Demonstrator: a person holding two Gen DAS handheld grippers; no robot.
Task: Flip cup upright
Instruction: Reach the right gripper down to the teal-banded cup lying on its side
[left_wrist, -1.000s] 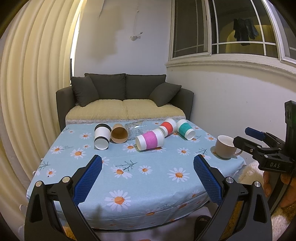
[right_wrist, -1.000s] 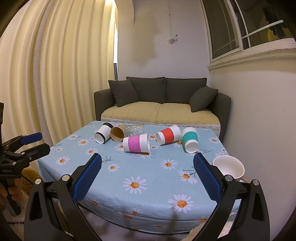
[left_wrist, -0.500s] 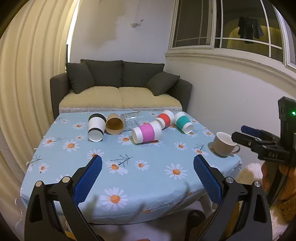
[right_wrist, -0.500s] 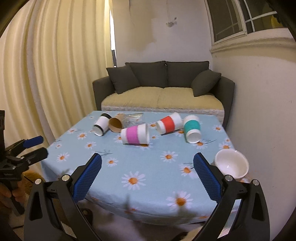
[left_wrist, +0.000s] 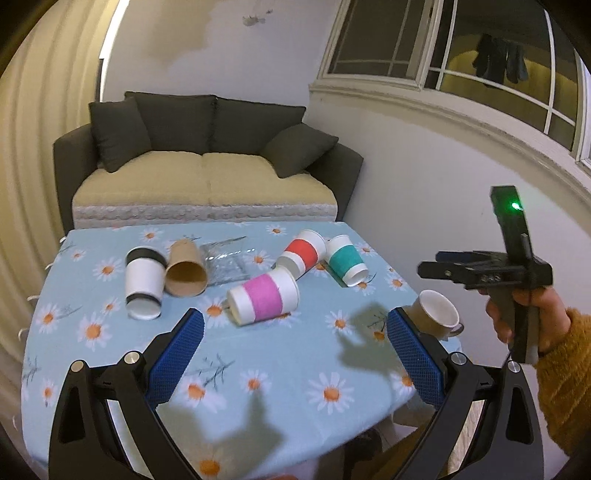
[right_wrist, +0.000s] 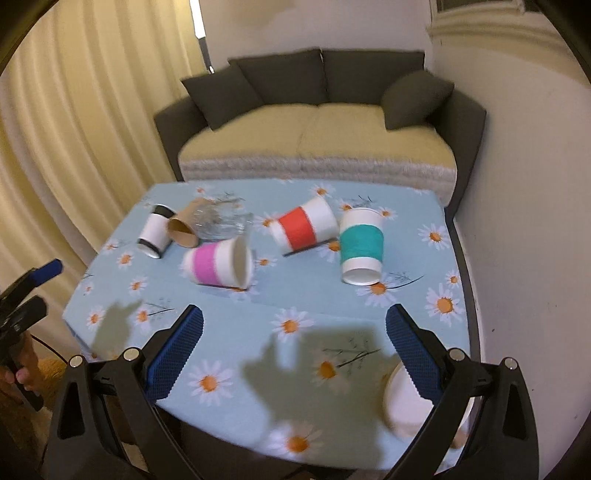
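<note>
We hold both tools above the near edge of the table (left_wrist: 295, 413), which is covered in a light blue cloth printed with daisies. Our left gripper (left_wrist: 294, 356) has its blue pads (left_wrist: 177, 354) spread wide apart, with nothing between them and nothing touching them. Our right gripper (right_wrist: 293, 354) stands just as wide, its blue pads (right_wrist: 410, 350) likewise empty and clear of the cloth. In the left wrist view we also see the right tool from the side, gripped by our right hand (left_wrist: 532, 317) in an orange sleeve, with a green light glowing on its top.

The cups all lie on their sides in a loose row across the far half of the table. The pink-banded cup (left_wrist: 263, 295) lies nearest to us, just ahead of the left gripper, with its mouth turned to the right. Behind it to the right lies the red-banded cup (left_wrist: 303, 253), and just beside that the teal-banded cup (left_wrist: 346, 260), its base toward us. To the left lie a white cup with black bands (left_wrist: 144, 282) and a brown cup (left_wrist: 185, 273) side by side, touching a crumpled clear plastic cup (left_wrist: 225, 264).

A beige mug (left_wrist: 436, 314) sits upright at the right edge of the table, partly behind the left gripper's right finger.
</note>
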